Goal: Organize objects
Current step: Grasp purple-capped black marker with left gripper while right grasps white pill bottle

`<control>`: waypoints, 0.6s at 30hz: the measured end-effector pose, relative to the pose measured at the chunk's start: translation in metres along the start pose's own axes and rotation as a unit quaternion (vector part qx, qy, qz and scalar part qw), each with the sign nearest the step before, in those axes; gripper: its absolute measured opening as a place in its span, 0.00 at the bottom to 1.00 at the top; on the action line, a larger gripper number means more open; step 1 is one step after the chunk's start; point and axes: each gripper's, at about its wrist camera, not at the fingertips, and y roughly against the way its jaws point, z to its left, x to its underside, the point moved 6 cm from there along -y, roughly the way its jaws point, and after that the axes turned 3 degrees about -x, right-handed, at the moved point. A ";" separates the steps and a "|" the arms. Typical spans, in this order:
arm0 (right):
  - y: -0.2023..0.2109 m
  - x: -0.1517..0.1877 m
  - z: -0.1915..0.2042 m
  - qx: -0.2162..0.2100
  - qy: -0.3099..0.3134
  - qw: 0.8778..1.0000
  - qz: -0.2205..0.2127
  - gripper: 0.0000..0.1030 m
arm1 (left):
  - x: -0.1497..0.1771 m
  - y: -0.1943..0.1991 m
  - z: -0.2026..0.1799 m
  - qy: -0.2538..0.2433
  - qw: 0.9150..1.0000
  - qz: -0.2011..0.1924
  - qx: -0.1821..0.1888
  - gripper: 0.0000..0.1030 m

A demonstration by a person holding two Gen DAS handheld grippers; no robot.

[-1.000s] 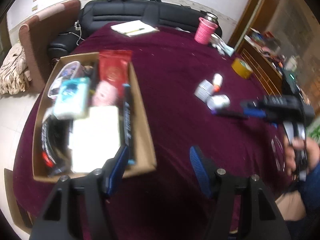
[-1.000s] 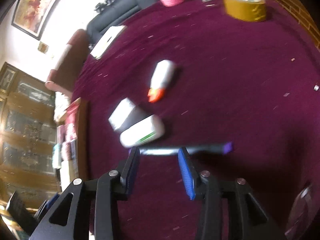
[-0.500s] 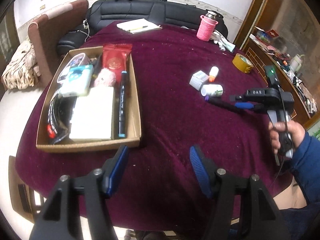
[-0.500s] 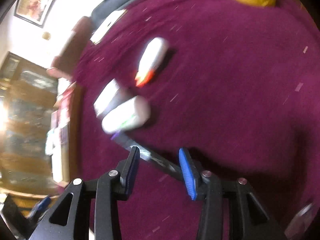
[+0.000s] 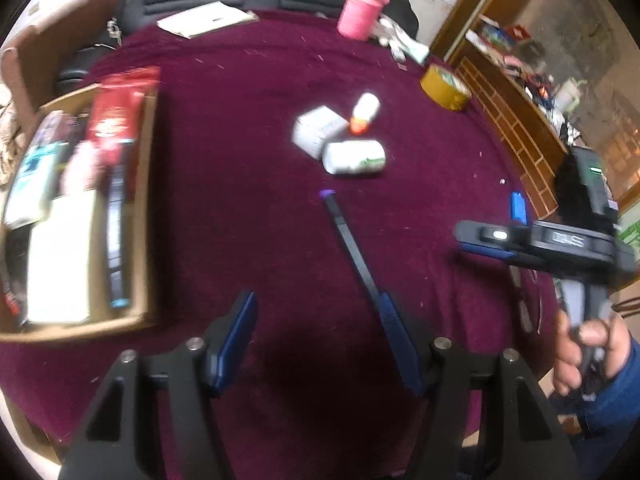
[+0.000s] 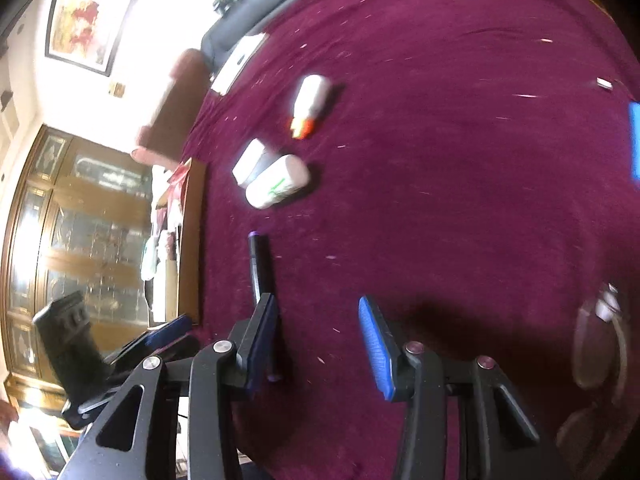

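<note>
Black marker (image 5: 347,240) is lying loose on the maroon tabletop (image 5: 240,128), purple cap pointing toward the white bottle (image 5: 354,157), long axis running back toward the left tongs (image 5: 320,340). Left tongs are hanging released, right pad nearly touching its tail. Right tongs (image 6: 316,336) are also released, marker beside their left pad. Left looks nearer. Cardboard box (image 5: 140,200) is sitting well left.
</note>
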 end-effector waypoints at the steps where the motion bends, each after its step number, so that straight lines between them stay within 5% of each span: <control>1: 0.008 -0.001 -0.008 0.003 -0.004 1.000 -0.004 0.46 | -0.002 -0.010 -0.007 -0.002 1.000 0.010 0.007 0.61; 11: 0.056 0.013 -0.036 0.030 -0.014 0.999 -0.035 0.47 | -0.015 -0.067 -0.037 0.000 0.999 0.037 -0.039 0.61; 13: 0.058 0.015 -0.035 0.031 -0.012 0.999 -0.036 0.47 | -0.016 -0.075 -0.039 -0.007 0.998 0.038 -0.054 0.44; 14: 0.059 0.015 -0.034 0.031 -0.010 0.999 -0.036 0.47 | -0.014 -0.078 -0.039 -0.006 0.998 0.042 -0.050 0.20; 18: 0.053 0.013 -0.023 0.029 0.004 0.999 -0.030 0.47 | -0.011 -0.076 -0.034 -0.011 0.998 0.032 -0.055 0.14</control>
